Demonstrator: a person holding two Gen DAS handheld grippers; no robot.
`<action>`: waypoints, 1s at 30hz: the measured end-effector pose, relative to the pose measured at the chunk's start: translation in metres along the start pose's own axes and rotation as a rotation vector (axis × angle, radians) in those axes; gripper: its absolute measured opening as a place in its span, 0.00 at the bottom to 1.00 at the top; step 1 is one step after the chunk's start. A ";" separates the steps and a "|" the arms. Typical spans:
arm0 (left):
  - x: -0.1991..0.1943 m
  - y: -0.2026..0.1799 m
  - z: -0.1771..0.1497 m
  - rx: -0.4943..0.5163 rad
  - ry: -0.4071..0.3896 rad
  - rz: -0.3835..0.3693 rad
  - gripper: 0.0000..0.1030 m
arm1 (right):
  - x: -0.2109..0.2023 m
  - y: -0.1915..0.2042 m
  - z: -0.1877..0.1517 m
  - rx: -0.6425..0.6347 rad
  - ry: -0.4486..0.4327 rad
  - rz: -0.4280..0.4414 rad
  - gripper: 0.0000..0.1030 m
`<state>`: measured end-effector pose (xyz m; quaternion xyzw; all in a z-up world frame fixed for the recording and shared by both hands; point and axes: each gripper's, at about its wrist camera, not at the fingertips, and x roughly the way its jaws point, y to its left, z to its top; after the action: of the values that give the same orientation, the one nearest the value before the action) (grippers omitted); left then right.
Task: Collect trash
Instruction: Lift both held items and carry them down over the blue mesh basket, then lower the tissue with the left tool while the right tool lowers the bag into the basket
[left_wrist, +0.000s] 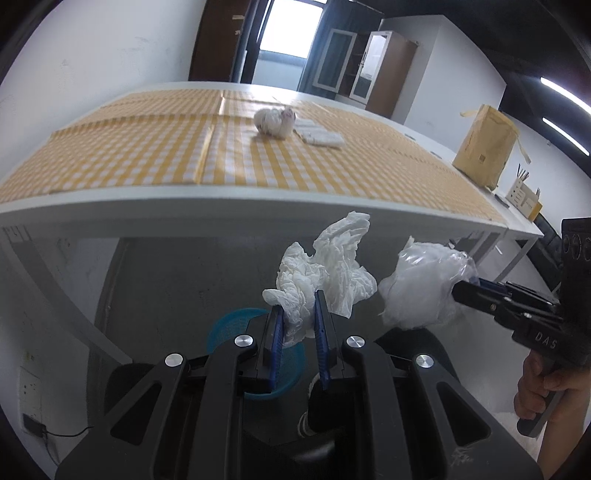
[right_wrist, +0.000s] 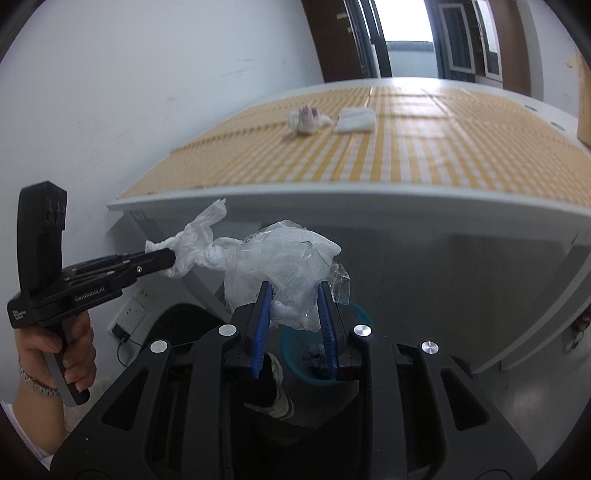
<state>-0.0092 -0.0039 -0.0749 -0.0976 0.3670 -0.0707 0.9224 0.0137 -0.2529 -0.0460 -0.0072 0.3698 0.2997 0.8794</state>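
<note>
**Both grippers holding trash below table edge, over blue bin**

We see the left gripper pinching a crumpled white tissue between its blue pads, most of the tissue sticking up above the fingers. The right gripper is clamped on a wad of clear plastic wrap with white paper inside. Both held off the table, in front of its near edge, just beside each other. A blue bin sits on the floor below the grippers, dark bits inside. On the yellow checkered tablecloth we note another crumpled white wad and a flat white packet just beside it. Brown paper bag at table's right end
</note>
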 end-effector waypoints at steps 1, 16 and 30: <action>0.004 0.000 -0.003 0.002 0.010 0.002 0.14 | 0.006 -0.001 -0.006 0.005 0.015 -0.005 0.23; 0.085 0.047 -0.044 -0.079 0.164 0.036 0.14 | 0.104 -0.028 -0.056 0.046 0.199 -0.043 0.23; 0.159 0.082 -0.070 -0.220 0.312 -0.002 0.14 | 0.188 -0.050 -0.077 0.091 0.333 -0.044 0.23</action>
<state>0.0619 0.0341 -0.2495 -0.1861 0.5112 -0.0454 0.8379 0.0936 -0.2135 -0.2354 -0.0249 0.5232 0.2580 0.8118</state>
